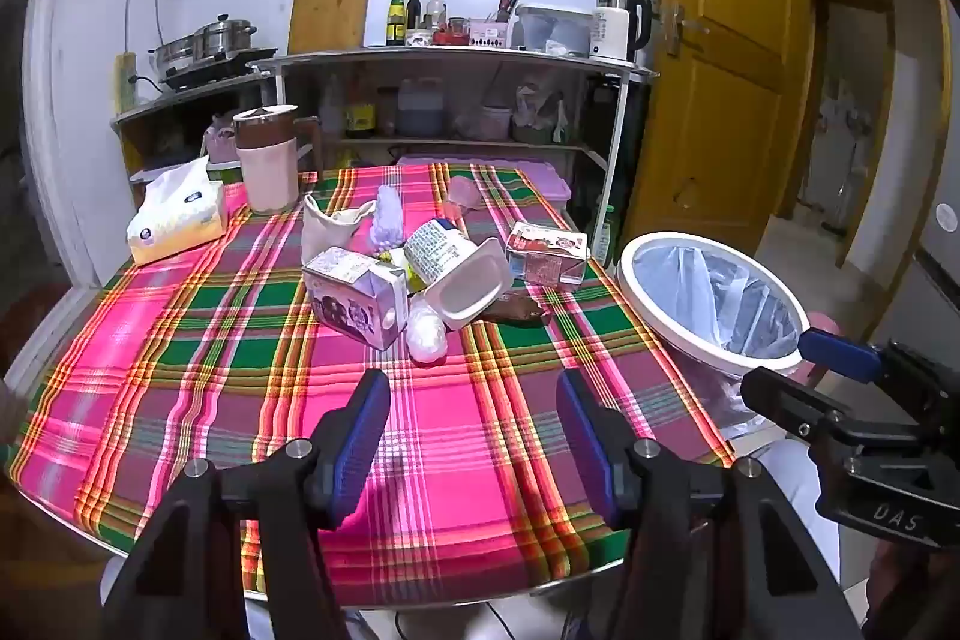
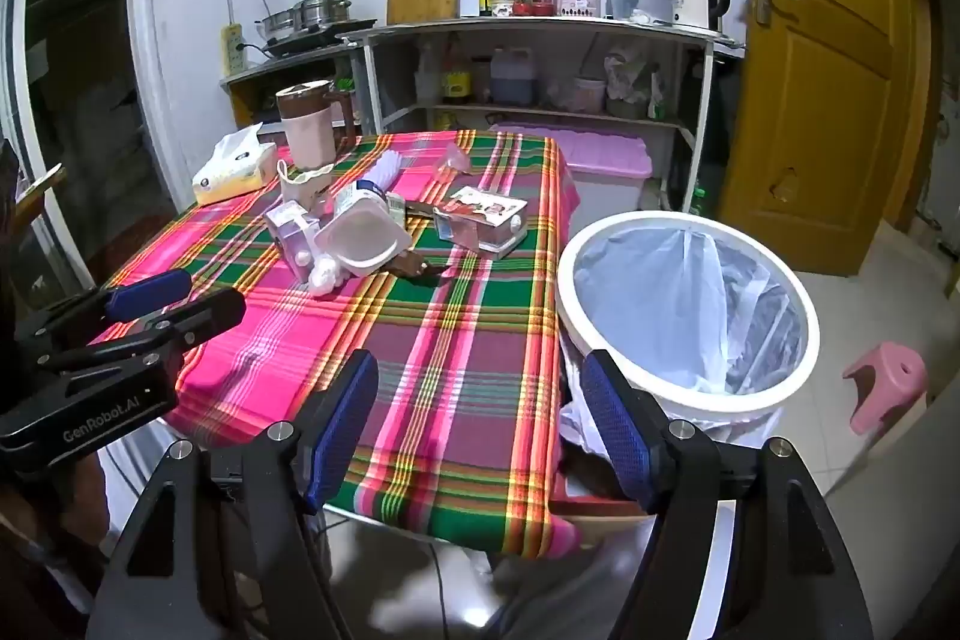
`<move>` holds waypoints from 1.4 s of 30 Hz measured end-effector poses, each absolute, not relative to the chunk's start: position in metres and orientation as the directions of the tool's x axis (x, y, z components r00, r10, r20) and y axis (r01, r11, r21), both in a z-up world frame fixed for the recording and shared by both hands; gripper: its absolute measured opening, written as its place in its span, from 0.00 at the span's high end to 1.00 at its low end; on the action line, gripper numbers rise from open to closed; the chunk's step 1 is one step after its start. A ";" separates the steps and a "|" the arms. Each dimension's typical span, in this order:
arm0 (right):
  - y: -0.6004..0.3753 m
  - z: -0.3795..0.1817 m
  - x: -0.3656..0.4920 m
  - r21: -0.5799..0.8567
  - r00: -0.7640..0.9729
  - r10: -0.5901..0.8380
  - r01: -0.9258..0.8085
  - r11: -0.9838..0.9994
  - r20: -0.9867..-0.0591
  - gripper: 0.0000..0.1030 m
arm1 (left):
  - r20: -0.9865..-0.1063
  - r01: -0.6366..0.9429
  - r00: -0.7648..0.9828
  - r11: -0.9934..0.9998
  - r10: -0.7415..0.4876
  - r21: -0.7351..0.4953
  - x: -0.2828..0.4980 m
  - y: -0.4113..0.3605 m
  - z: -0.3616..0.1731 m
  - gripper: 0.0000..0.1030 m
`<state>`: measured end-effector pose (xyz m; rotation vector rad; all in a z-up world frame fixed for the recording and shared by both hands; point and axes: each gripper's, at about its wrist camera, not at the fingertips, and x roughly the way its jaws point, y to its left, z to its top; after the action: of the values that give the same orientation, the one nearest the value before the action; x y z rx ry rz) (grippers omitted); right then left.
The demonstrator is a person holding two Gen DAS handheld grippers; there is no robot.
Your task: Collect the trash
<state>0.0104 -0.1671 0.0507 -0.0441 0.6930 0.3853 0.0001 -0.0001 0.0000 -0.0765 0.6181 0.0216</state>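
Both hand-held grippers stood wide apart and carried nothing when I looked. My left hand-held gripper [image 1: 471, 436] hung over the near part of the plaid-clothed surface [image 1: 240, 352], its blue pads [image 1: 360, 436] spread over bare cloth. My right hand-held gripper [image 2: 480, 424] sat at the near right corner of that surface, one finger over the cloth and the other in front of the trash bin [image 2: 687, 307].

The trash lay in a heap near the middle of the surface, well ahead of both grippers. I saw a purple carton [image 1: 357, 301] on its side, with a white crumpled ball [image 1: 426, 337] touching it on the right. A white tub [image 1: 465, 280] lay tipped over, its open mouth facing me, against the carton. Behind it to the right was a red-and-white carton [image 1: 546, 253], and a brown wrapper [image 1: 516, 310] lay flat between that carton and the tub. A small cloth pouch [image 1: 327, 226] and a pale purple wad [image 1: 387, 217] stood at the back of the heap.

The bin, white-rimmed with a clear liner, stood just beside the surface's right edge, tilted toward me. A tissue box [image 1: 177, 226] and a pink jug [image 1: 267, 157] sat at the far left corner, apart from the heap.
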 end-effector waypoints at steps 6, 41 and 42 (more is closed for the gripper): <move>-0.167 0.050 0.011 0.093 0.695 0.334 -0.361 0.928 -0.636 0.31 | -0.578 -0.043 0.816 0.997 -0.004 -0.068 0.000 0.000 0.000 0.44; -0.167 0.050 0.012 0.091 0.694 0.333 -0.361 0.928 -0.639 0.31 | -0.575 -0.051 0.818 0.997 0.012 -0.052 -0.003 0.005 0.005 0.44; -0.167 0.050 0.012 0.091 0.693 0.333 -0.361 0.928 -0.640 0.31 | -0.575 -0.052 0.818 0.997 0.013 -0.052 -0.003 0.005 0.005 0.44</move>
<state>0.0123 -0.1669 0.0498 -0.0427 0.7058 0.3874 -0.0028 0.0046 0.0049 -0.0665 0.6117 0.0343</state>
